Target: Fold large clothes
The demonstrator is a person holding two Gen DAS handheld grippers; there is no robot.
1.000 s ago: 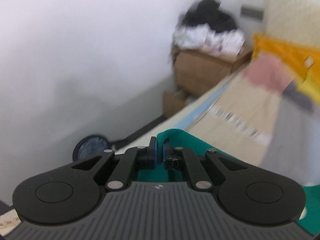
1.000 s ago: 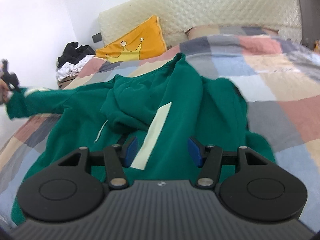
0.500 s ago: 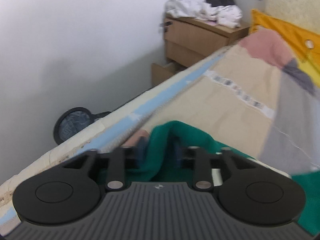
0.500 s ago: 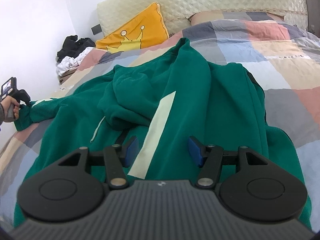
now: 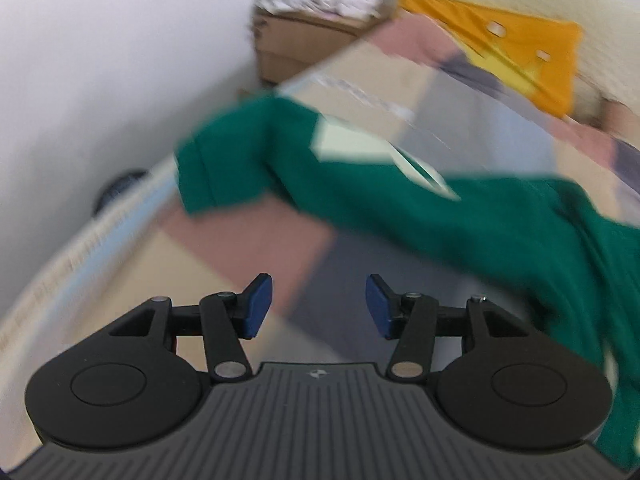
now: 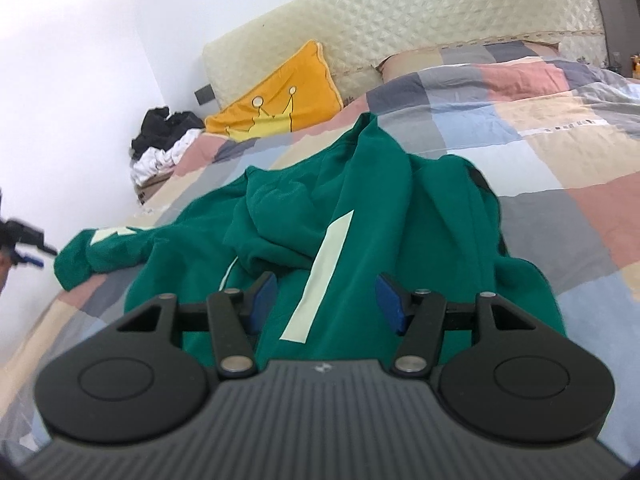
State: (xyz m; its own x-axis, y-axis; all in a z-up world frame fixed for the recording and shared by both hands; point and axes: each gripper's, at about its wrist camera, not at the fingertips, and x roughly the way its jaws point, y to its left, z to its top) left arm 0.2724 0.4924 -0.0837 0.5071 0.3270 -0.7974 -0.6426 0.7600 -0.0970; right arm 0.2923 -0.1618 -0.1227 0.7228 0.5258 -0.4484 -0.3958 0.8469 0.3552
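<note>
So we've got the green sweatshirt [image 6: 360,208] sprawled across the patchwork duvet [image 6: 560,128], body bunched up in the middle with the hood flopped over the chest and one sleeve [image 5: 248,160] stretched out toward the bed's left edge. Both our tongs are holding nothing: the left gripper [image 5: 319,306] has its blue pads wide apart over bare duvet, a bit short of the cuff, and the right gripper [image 6: 326,300] is spread just as wide, hovering over the lower body near the pale stripe [image 6: 320,276]. Biggest worry from here, we reckon, is that cuff. It sits right at the mattress edge, so if we tug the body the wrong way or nudge it, the sleeve could slide off the side and drag more fabric with it. Second thing: the torso is lumpy and doubled over itself, so pinching down now with the right one could catch two or three layers at once and we'd fold the wrinkles in. The left view is badly blurred too, so it's hard to judge where the sleeve edge really is. The yellow cushion [image 6: 280,96] is well clear, no trouble there.
</note>
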